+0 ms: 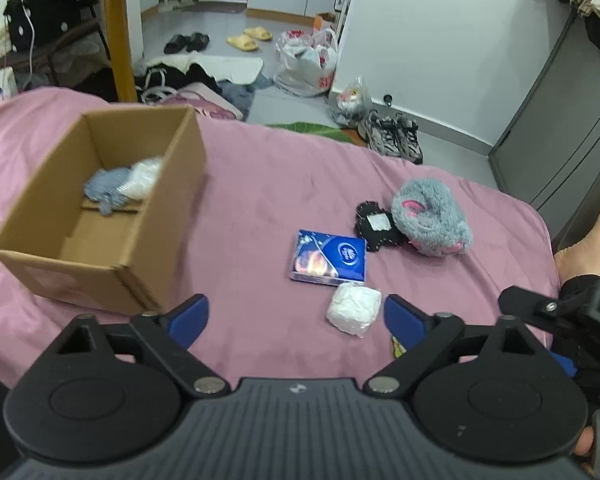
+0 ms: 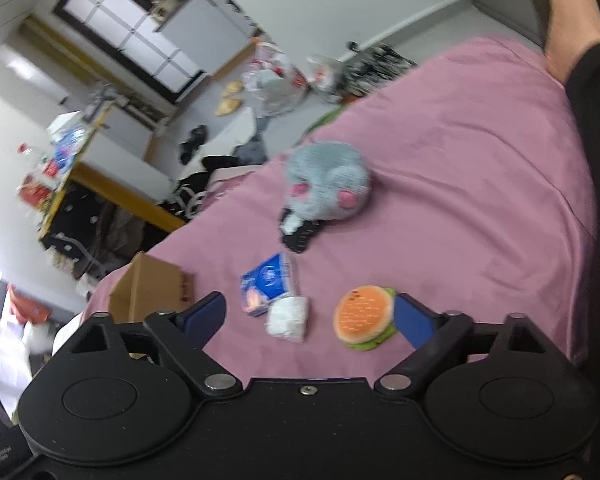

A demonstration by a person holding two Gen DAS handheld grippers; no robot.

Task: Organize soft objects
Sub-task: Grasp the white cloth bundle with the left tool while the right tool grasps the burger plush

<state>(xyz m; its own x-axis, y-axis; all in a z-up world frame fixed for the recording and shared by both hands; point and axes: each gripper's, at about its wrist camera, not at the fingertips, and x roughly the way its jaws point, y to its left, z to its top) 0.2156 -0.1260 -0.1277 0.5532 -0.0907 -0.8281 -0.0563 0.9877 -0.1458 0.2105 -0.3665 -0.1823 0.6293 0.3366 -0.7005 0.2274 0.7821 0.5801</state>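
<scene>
Left wrist view: the left gripper (image 1: 296,316) is seen with its blue fingers (image 1: 190,318) spread wide and empty above the pink bed (image 1: 260,184). A cardboard box (image 1: 100,204) sits at centre left, with a grey-blue cloth (image 1: 106,190) and a white bundle (image 1: 142,178) inside. A blue tissue pack (image 1: 328,256), a white wrapped wad (image 1: 354,308), a black patch (image 1: 376,226) and a grey plush (image 1: 432,218) lie right of centre. Right wrist view: the right gripper (image 2: 310,318) is likewise held apart, a burger toy (image 2: 364,316) lying just beside its right finger.
</scene>
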